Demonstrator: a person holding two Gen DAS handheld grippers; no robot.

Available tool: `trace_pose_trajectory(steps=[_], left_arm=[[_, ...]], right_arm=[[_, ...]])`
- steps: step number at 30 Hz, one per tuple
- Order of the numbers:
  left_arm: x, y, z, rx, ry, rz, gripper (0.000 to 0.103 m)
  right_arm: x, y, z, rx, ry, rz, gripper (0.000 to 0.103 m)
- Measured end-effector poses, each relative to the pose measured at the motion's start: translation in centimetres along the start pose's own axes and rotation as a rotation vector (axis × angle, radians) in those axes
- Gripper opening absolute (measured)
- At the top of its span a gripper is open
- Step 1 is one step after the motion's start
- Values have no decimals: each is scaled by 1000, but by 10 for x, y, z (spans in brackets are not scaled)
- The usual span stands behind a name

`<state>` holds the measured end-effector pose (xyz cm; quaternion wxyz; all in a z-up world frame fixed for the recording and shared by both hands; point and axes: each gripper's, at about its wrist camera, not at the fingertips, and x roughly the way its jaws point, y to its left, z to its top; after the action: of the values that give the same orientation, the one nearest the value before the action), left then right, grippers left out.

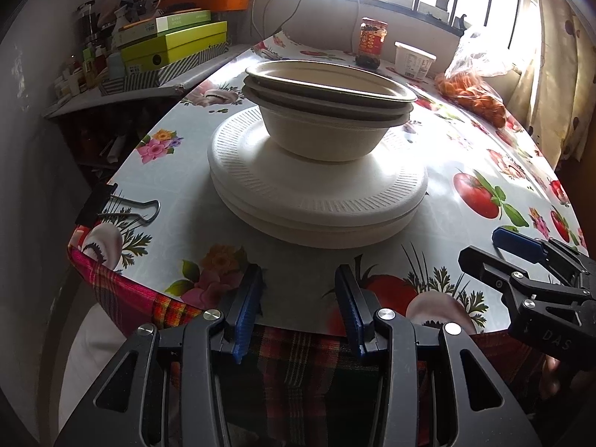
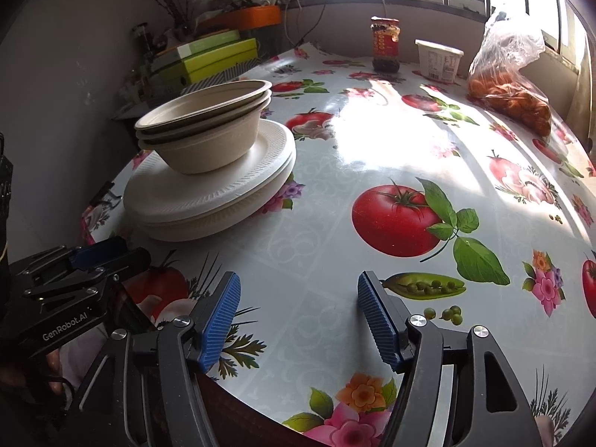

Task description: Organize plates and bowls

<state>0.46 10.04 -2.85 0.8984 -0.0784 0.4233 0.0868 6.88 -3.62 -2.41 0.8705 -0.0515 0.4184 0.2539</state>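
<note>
Three nested beige bowls (image 1: 327,111) stand on a stack of white ribbed plates (image 1: 316,190) on the flowered tablecloth; the same bowls (image 2: 205,126) and plates (image 2: 212,190) show at the left of the right wrist view. My left gripper (image 1: 298,294) is open and empty at the table's near edge, just in front of the plates. My right gripper (image 2: 296,298) is open and empty over the near edge, right of the stack. The right gripper also shows in the left wrist view (image 1: 521,260), and the left gripper in the right wrist view (image 2: 97,257).
A red-labelled jar (image 1: 372,43), a white tub (image 1: 413,60) and a bag of orange fruit (image 1: 473,89) stand at the table's far side. A binder clip (image 1: 111,205) grips the left edge. Boxes (image 1: 171,48) pile on a shelf at the left.
</note>
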Motion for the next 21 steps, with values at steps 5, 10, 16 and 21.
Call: trace_pose_trajectory(steps=[5, 10, 16, 21], left_arm=[[1, -2, -1, 2, -4, 16, 42], [2, -5, -1, 13, -5, 23, 48], [2, -8, -2, 13, -8, 31, 52], [2, -9, -2, 12, -7, 40, 57]], right_arm=[[1, 3, -3, -18, 7, -33, 75], [2, 8, -6, -39, 9, -97, 79], [3, 7, -8, -30, 7, -119, 85], [3, 7, -9, -26, -1, -127, 86]])
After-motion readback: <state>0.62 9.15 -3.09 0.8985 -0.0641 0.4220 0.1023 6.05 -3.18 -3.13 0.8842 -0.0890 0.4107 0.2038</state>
